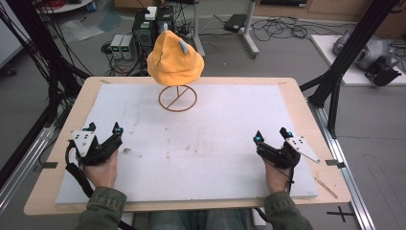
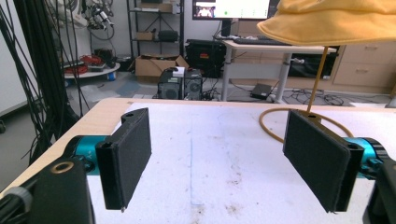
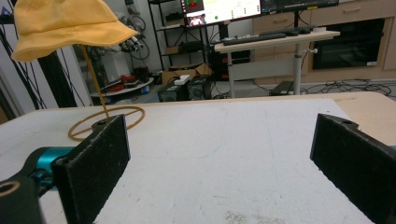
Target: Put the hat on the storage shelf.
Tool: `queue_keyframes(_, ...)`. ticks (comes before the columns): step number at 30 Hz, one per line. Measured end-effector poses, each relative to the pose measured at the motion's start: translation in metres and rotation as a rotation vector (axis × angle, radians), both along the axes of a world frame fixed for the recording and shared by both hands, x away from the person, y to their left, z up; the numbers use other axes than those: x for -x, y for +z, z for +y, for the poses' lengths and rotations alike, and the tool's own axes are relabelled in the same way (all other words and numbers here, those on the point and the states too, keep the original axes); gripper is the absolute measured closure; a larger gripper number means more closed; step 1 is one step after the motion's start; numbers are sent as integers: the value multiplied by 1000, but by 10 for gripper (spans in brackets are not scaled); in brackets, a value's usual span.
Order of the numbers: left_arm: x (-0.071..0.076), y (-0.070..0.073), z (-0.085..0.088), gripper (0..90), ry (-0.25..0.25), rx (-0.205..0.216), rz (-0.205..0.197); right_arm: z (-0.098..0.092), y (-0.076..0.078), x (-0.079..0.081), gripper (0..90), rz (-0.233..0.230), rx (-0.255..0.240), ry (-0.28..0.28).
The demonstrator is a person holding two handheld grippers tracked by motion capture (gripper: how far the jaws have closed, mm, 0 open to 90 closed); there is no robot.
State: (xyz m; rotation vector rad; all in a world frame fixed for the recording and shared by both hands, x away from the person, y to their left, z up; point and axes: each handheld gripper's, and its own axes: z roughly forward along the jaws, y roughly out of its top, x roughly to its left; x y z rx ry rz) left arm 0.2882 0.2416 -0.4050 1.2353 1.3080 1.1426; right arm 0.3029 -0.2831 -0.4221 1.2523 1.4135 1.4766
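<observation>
My left gripper (image 1: 104,129) low at near-left of counter (image 1: 297,103), fingers (image 2: 125,156) spread wide, nothing between; ready posture, judged. Yellow hat (image 1: 173,57) perched on wire stand (image 1: 177,98) at far centre, raised clear of white board (image 1: 210,148) for easy reach; my right gripper (image 1: 272,134) near-right, fingers (image 3: 93,165) likewise released, empty.

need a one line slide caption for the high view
Yellow hat on a wire stand at the table's far edge; left gripper and right gripper open near the person.
</observation>
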Motion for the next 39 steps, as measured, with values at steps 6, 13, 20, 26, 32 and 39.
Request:
queue_keyframes(6, -2, -1, -2, 238, 3, -12, 8, 1, -1, -4, 43, 5, -9, -1)
queue_keyframes(13, -4, -3, -5, 238, 4, -20, 23, 5, 0, -9, 43, 5, -27, 10)
queue_keyframes(20, -8, -7, -5, 238, 3, -15, 30, 8, 0, -11, 43, 6, -15, 17)
queue_keyframes(26, -7, -8, -7, 238, 4, -17, 24, 8, 0, -11, 43, 6, -9, 6)
queue_keyframes(32, -6, -8, -8, 237, 0, -19, 18, 9, 1, -12, 43, 2, -6, 0)
queue_keyframes(39, -6, -9, -9, 237, 4, -20, 16, 11, 0, -13, 43, 10, 4, 2)
